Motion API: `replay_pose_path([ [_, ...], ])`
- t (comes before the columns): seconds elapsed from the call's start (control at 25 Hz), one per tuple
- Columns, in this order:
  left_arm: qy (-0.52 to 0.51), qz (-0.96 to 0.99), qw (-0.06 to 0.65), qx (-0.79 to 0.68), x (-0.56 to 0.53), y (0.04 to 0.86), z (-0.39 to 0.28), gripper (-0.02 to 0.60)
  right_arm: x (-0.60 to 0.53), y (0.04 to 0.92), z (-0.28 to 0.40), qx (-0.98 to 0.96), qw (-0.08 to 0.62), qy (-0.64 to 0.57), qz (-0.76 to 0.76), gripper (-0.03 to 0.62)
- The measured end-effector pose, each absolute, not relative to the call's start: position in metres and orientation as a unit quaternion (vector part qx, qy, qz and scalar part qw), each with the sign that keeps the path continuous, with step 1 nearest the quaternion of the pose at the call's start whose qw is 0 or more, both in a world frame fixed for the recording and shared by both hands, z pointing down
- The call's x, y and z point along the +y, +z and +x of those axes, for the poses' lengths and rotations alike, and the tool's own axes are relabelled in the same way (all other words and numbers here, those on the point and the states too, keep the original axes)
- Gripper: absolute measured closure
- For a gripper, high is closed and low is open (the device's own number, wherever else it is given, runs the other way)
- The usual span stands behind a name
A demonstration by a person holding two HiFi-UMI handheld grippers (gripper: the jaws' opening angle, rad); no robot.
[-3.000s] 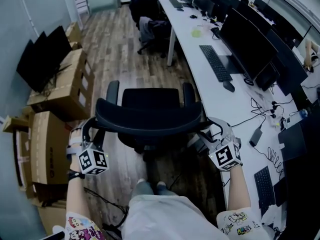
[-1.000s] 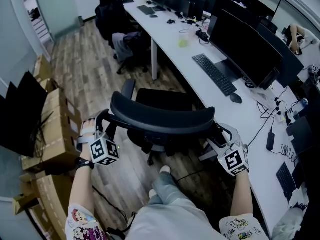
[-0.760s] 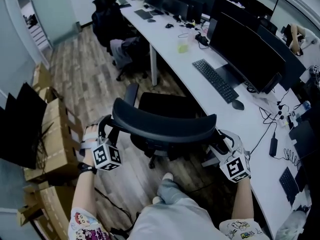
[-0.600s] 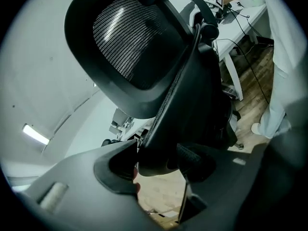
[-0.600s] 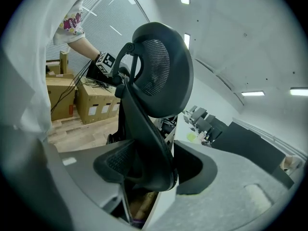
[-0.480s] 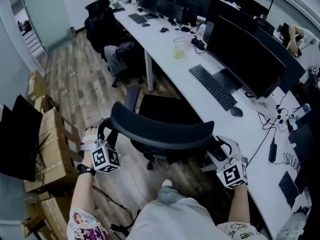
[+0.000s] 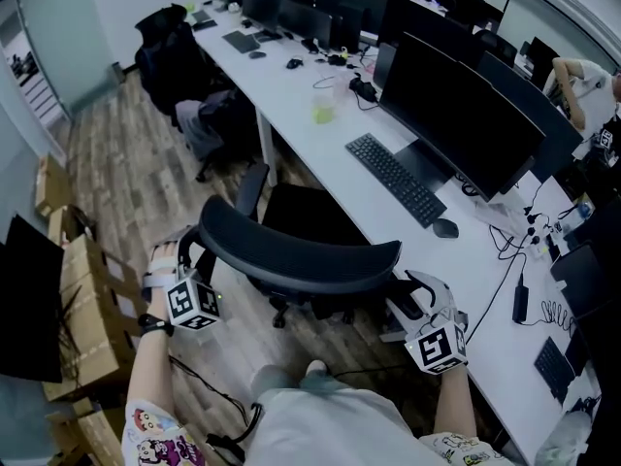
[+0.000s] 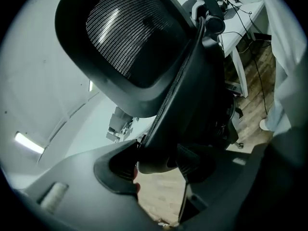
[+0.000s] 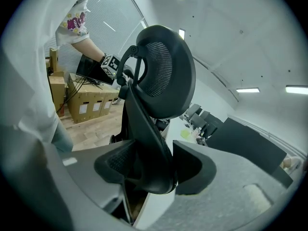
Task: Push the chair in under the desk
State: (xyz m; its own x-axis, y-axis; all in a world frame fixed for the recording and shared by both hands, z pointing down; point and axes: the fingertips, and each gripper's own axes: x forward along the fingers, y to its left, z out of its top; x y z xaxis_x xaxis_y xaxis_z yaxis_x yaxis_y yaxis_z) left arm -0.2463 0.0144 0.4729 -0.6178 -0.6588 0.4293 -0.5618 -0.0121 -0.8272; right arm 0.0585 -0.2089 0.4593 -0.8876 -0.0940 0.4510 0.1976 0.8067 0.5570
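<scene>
A black mesh-back office chair (image 7: 309, 212) stands at the edge of the long white desk (image 7: 291, 95), its seat front reaching the desk's edge. My left gripper (image 7: 194, 252) is shut on the left end of the curved chair back (image 7: 291, 252). In the left gripper view the pads (image 8: 197, 162) press the back's frame (image 8: 192, 81). My right gripper (image 7: 406, 294) holds the right end. In the right gripper view the frame (image 9: 144, 129) sits between the jaws, which are closing on it, with the pads (image 9: 118, 165) against it.
Cardboard boxes (image 7: 87, 304) and a dark screen (image 7: 24, 299) line the left wall. A keyboard (image 7: 393, 178), mouse (image 7: 444, 227) and monitor (image 7: 456, 115) sit on the desk above the chair. Another black chair (image 7: 170, 51) stands farther along. The person's foot (image 7: 312, 369) is just behind the chair base.
The chair has turned and rolled toward the desk, and the person has stepped forward behind it. Both grippers have kept their hold on the ends of the chair back.
</scene>
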Motion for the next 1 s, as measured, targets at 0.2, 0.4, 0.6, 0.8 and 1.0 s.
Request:
replay_pose_path([
  [0.2, -0.559, -0.451, 0.064, 0.693, -0.009, 0.471, -0.269, 0.33, -0.217, 0.459, 0.046, -0.922, 0.241, -0.303, -0.01, 0.356],
  [0.4, -0.551, -0.472, 0.088, 0.682, -0.034, 0.47, -0.293, 0.331, -0.226, 0.458, 0.032, -0.921, 0.253, -0.296, 0.019, 0.355],
  [0.6, -0.547, -0.498, 0.111, 0.663, -0.059, 0.47, -0.324, 0.331, -0.23, 0.459, 0.012, -0.918, 0.27, -0.285, 0.057, 0.355],
  [0.8, -0.544, -0.526, 0.136, 0.639, -0.086, 0.471, -0.356, 0.331, -0.23, 0.463, -0.008, -0.915, 0.285, -0.269, 0.098, 0.353],
  [1.0, -0.535, -0.549, 0.158, 0.622, -0.11, 0.471, -0.381, 0.331, -0.231, 0.463, -0.026, -0.912, 0.294, -0.256, 0.127, 0.353],
])
